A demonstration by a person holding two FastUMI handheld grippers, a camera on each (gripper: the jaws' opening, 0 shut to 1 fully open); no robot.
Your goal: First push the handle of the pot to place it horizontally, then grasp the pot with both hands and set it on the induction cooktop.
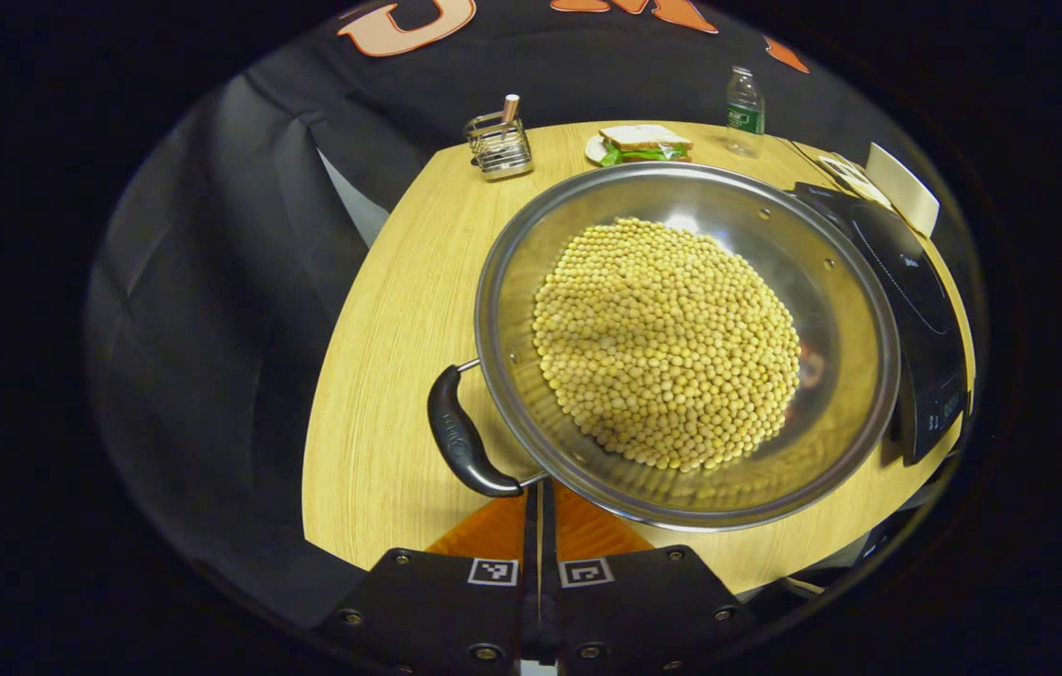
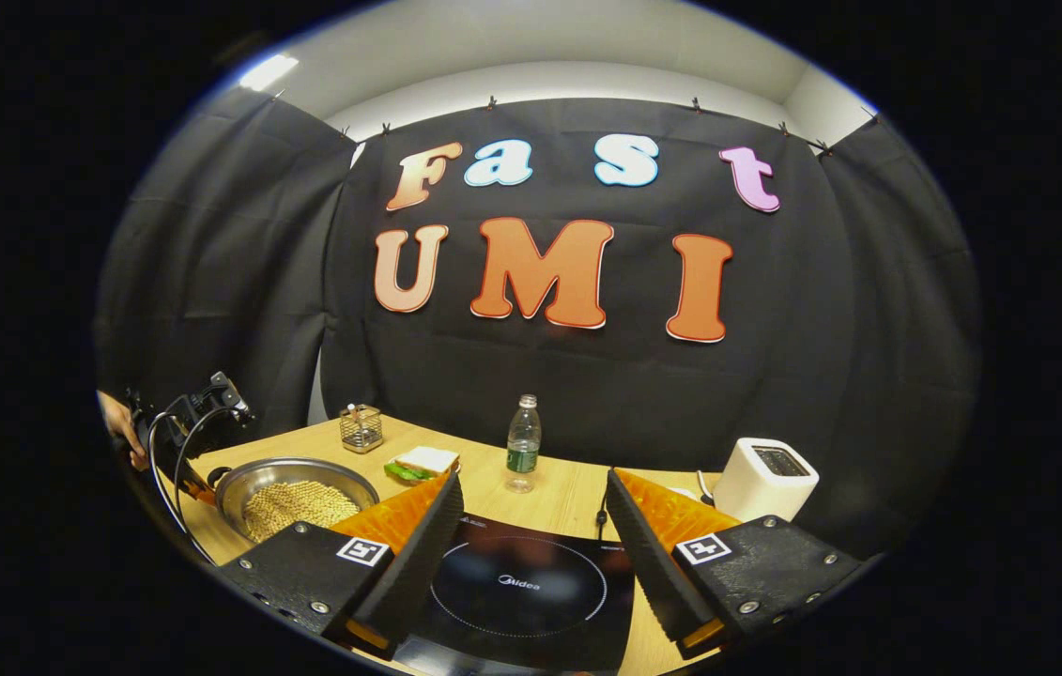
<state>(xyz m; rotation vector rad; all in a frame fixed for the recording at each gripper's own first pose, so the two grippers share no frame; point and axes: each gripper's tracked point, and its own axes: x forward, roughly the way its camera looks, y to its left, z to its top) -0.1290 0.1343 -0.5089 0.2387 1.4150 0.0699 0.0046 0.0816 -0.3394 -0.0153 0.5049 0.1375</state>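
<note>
A steel pot [image 1: 485, 310] full of yellow beans [image 1: 662, 338] sits on the wooden table [image 1: 399, 310], left of the black induction cooktop [image 1: 906, 300]. Its black handle [image 1: 460, 441] points toward the near left. My left gripper [image 1: 538, 488] is shut, with its tips at the handle's near end by the rim and nothing between them. In the right gripper view, my right gripper [image 2: 531, 498] stands open above the cooktop [image 2: 521, 582]. The pot [image 2: 296, 488] lies to its left. Beside that pot is the left gripper [image 2: 192, 422], held by a hand [image 2: 122, 427].
A wire holder [image 1: 500, 145], a sandwich on a plate [image 1: 645, 143] and a water bottle [image 1: 745, 111] stand along the table's far edge. A white toaster [image 2: 765, 479] sits behind the cooktop on the right. The table's near edge runs just under my left gripper.
</note>
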